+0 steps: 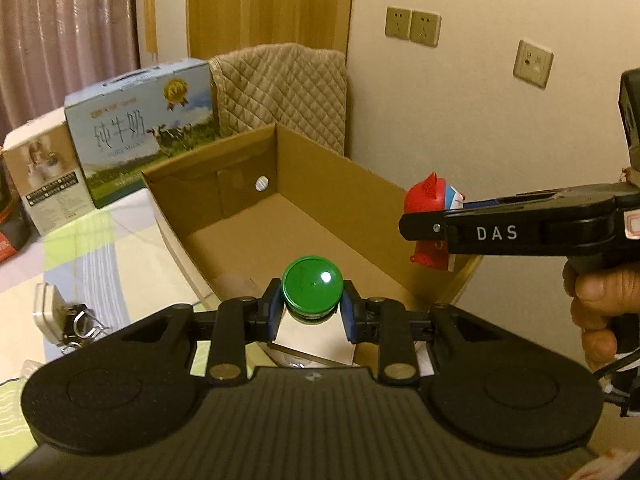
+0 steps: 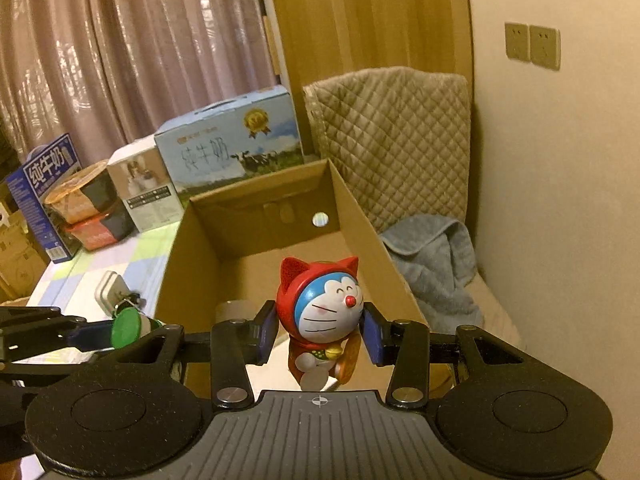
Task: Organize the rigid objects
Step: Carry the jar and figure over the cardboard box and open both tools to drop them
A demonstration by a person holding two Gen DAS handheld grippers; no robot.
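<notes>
Left gripper (image 1: 312, 304) clamps a green-capped bottle (image 1: 312, 287), right gripper (image 2: 320, 334) clamps a cat figurine (image 2: 322, 314) (both apparently for packing), above the cardboard box's (image 1: 340, 168) near end.

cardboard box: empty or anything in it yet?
Nearly empty. The box floor shows bare cardboard in both views, except a pale round object near the front. The near end sits hidden behind the tools.
</notes>
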